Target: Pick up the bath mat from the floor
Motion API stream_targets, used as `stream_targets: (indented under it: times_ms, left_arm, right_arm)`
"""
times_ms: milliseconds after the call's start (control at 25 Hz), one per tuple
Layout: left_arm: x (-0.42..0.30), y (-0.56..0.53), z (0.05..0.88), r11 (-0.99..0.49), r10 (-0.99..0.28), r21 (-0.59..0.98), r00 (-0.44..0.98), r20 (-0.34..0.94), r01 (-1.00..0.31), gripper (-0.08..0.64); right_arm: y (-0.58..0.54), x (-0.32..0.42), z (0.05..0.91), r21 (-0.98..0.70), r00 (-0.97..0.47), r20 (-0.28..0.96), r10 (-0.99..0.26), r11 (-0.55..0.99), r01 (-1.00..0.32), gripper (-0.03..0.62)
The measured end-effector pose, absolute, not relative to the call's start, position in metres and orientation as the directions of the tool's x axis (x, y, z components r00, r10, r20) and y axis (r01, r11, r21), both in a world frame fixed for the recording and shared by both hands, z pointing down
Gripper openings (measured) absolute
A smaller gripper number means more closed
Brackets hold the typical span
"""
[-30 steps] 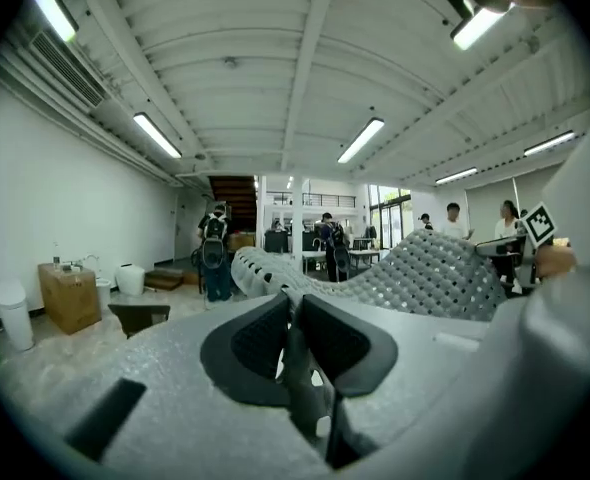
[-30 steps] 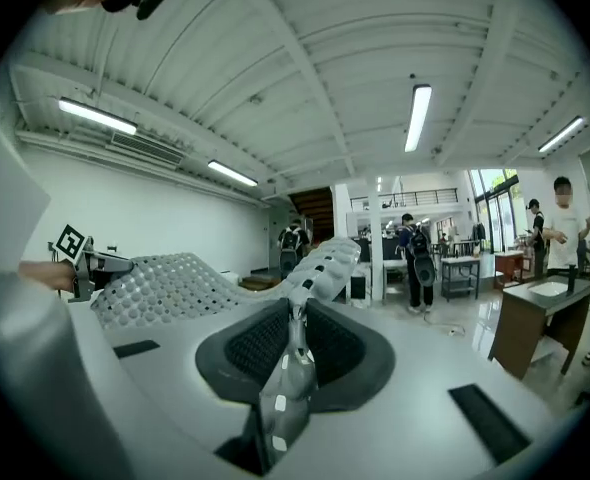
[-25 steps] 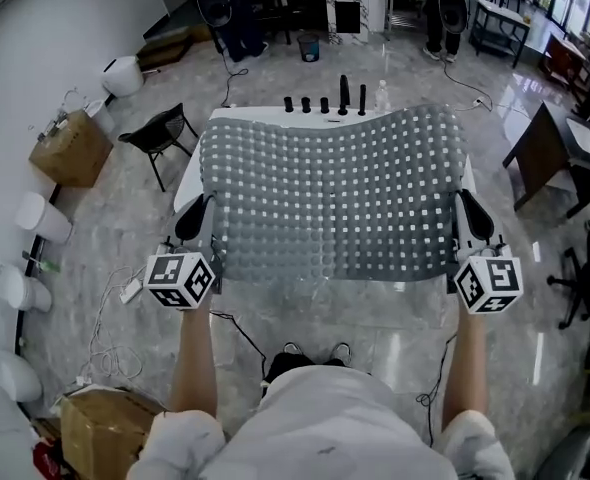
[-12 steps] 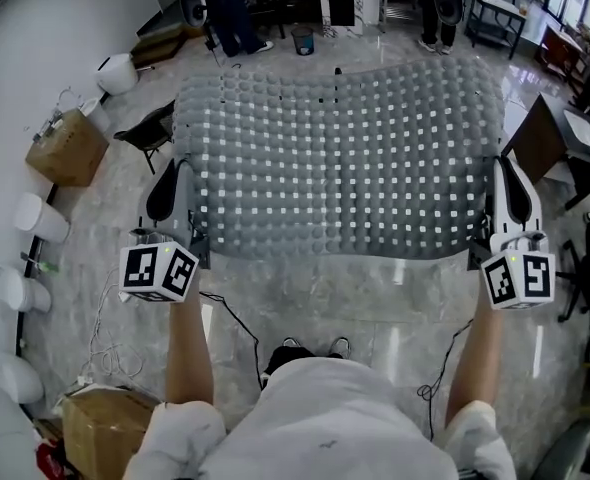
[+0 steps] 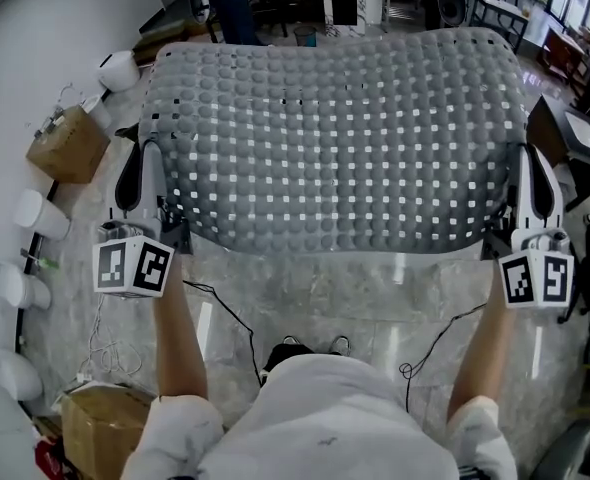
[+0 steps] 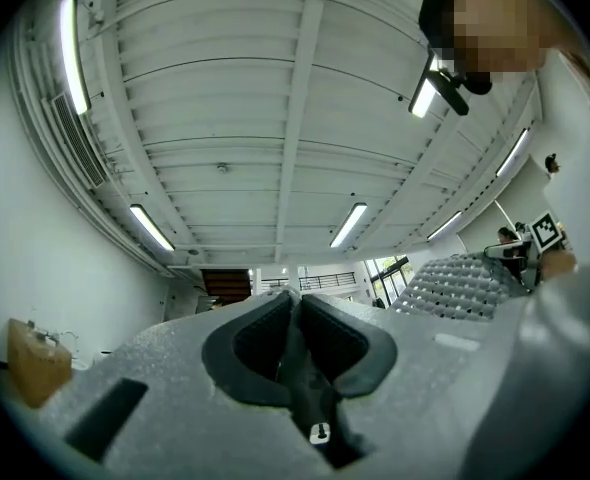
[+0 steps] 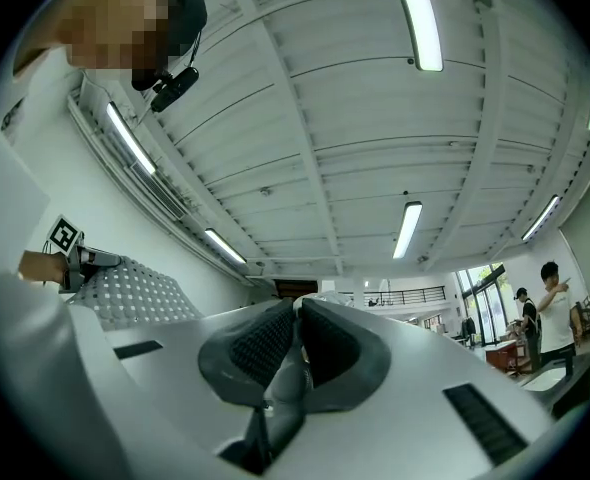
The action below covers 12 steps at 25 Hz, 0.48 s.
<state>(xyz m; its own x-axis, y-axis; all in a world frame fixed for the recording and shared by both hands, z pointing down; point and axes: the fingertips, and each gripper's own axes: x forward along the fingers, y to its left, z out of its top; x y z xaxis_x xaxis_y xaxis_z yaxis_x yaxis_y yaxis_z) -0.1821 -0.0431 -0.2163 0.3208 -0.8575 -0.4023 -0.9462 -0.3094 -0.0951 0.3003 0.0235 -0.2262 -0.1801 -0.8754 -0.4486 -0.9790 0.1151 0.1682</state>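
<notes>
The grey bath mat, dotted with square holes, hangs stretched in the air between both grippers, well off the floor. My left gripper is shut on the mat's left edge, and my right gripper is shut on its right edge. In the left gripper view the jaws pinch a thin edge, and the mat runs off to the right. The right gripper view shows its jaws closed the same way, with the mat spreading to the left. Both grippers point upward toward the ceiling.
A cardboard box and white bags line the left wall. Cables trail over the marble floor by the person's shoes. A dark table stands at the right, and another box sits at lower left.
Both grippers have risen and moved apart with the mat held between them. The mat now sits higher in view and hides the white table behind it.
</notes>
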Motion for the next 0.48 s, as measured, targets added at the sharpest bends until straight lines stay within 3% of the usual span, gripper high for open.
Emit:
stream_targets:
  times_ms: [480]
  left_arm:
    - [-0.194,-0.047,-0.220,-0.308,-0.861,-0.103,0.323,-0.393,-0.946,0.046]
  right_arm:
    - [0.019,0.288,-0.231,0.173,-0.175,-0.444,-0.879,0.108,-0.979,0.034]
